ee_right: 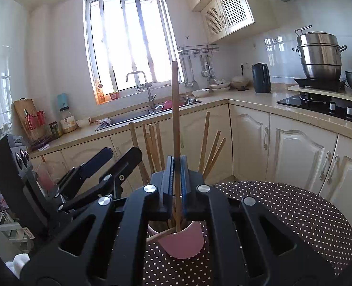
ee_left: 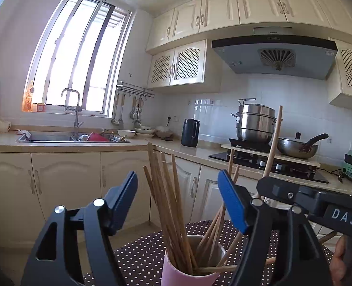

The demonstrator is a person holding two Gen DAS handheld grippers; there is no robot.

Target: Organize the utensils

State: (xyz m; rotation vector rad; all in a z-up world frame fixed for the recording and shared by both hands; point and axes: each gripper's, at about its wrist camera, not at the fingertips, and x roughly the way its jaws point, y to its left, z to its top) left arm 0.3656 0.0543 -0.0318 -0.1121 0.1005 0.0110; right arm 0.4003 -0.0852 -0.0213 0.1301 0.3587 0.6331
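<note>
A pink cup (ee_left: 187,274) stands on a round table with a dark polka-dot cloth (ee_left: 140,250) and holds several wooden chopsticks (ee_left: 166,190). The cup also shows in the right wrist view (ee_right: 183,243). My left gripper (ee_left: 178,190) is open, its blue-padded jaws standing either side of the chopstick bundle above the cup. My right gripper (ee_right: 176,166) is shut on one wooden chopstick (ee_right: 175,109), held upright with its lower end inside the cup. The right gripper shows in the left wrist view (ee_left: 294,195) at right. The left gripper shows in the right wrist view (ee_right: 109,166) at left.
One chopstick (ee_right: 159,234) lies across the cup rim. Behind are the counter with a sink (ee_left: 71,138), a black kettle (ee_left: 190,132), a stove with a steel pot (ee_left: 254,124) and a pan (ee_left: 297,146), and cabinet doors below.
</note>
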